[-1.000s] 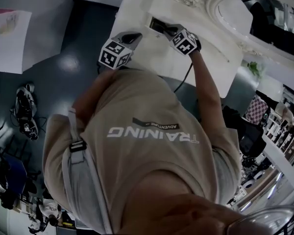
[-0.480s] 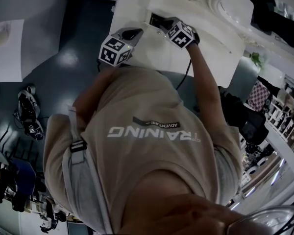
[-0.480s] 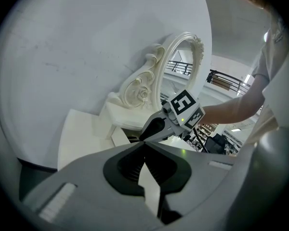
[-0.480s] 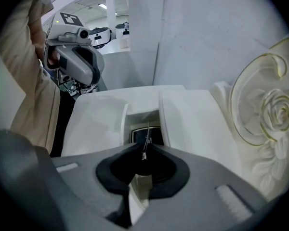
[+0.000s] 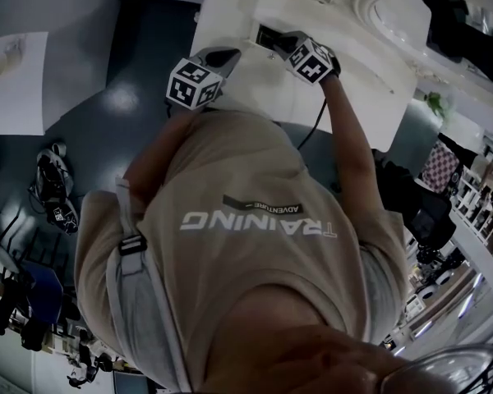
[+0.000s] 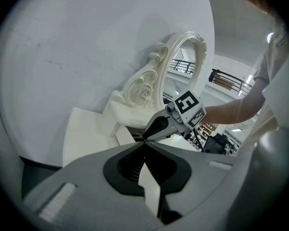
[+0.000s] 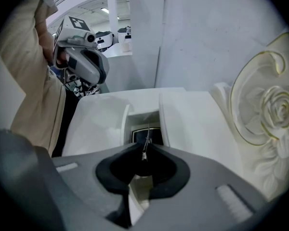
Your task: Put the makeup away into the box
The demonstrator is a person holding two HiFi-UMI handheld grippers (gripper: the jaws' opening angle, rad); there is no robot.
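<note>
The box is a dark-floored recess [image 7: 143, 134] sunk into the white vanity top, between two white lids. My right gripper [image 7: 144, 147] points steeply down over it, shut on a thin silvery makeup stick [image 7: 146, 137] whose free end reaches towards the recess. In the head view the right gripper [image 5: 277, 44] sits at the opening [image 5: 265, 36]. My left gripper [image 5: 227, 57] hovers just left of it, shut with nothing between its jaws [image 6: 145, 142]. The left gripper view shows the right gripper [image 6: 148, 134] straight ahead.
An ornate cream mirror frame [image 7: 269, 114] with a carved rose rises behind the vanity top [image 5: 230, 6]. A black cable [image 5: 311, 130] hangs off the front edge. The person's beige shirt [image 5: 246, 236] fills the middle of the head view. White sheets [image 5: 16, 80] lie on the dark floor.
</note>
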